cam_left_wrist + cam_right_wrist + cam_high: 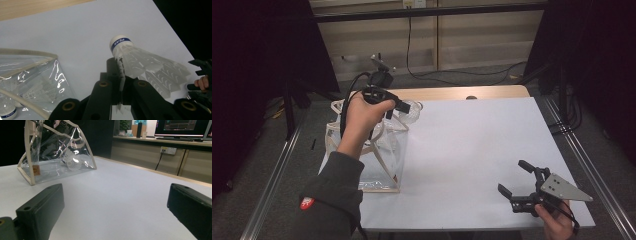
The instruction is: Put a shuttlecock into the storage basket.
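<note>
Left gripper: your left gripper (398, 106) is held above the near-left part of the table, over the clear bag. In the left gripper view (120, 82) its jaws are pressed together on a shuttlecock.
Shuttlecock: the shuttlecock (140, 63) is pinched by the edge of its white feather skirt; its cork, with a blue band, points away from the jaws and tilts up and to the left in the left gripper view. It hangs clear of the table. In the high view it shows as a pale shape (412, 111) at the gripper's tip.
Clear bag: the clear bag (362, 150) with cream trim stands on the table's left edge, below your left hand (364, 115). More shuttlecocks (37, 91) lie inside it; one is visible through the wall in the right gripper view (71, 163).
Right gripper: your right gripper (519, 181) rests low at the near-right corner, well apart from the bag. Its jaws are spread, nothing between them (115, 207).
Table: white sheet (472, 140) over a wooden top.
</note>
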A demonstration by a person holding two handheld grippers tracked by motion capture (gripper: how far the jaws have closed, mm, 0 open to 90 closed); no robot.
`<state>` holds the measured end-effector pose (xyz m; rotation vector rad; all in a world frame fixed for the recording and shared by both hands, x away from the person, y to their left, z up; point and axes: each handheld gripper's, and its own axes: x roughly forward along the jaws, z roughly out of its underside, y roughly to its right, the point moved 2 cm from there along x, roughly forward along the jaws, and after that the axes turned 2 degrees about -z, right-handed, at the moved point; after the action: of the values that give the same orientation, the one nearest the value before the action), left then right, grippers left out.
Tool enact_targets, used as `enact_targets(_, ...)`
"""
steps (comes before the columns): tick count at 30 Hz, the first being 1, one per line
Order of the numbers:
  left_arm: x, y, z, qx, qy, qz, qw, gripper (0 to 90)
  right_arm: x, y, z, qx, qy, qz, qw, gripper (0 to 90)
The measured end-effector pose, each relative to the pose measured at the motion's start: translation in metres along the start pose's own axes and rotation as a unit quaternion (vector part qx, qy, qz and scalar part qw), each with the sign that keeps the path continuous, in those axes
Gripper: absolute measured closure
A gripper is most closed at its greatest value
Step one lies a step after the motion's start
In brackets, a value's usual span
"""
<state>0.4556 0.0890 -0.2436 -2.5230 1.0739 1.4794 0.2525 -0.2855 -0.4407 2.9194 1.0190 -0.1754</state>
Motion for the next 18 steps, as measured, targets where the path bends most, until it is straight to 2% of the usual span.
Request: enact_targets(18,-0.011,-0.007,0.000,-0.002,0.002,-0.008,1.0000,89.4,0.000,0.000,0.000,0.000,0.002,0.000,1.0000,0.8)
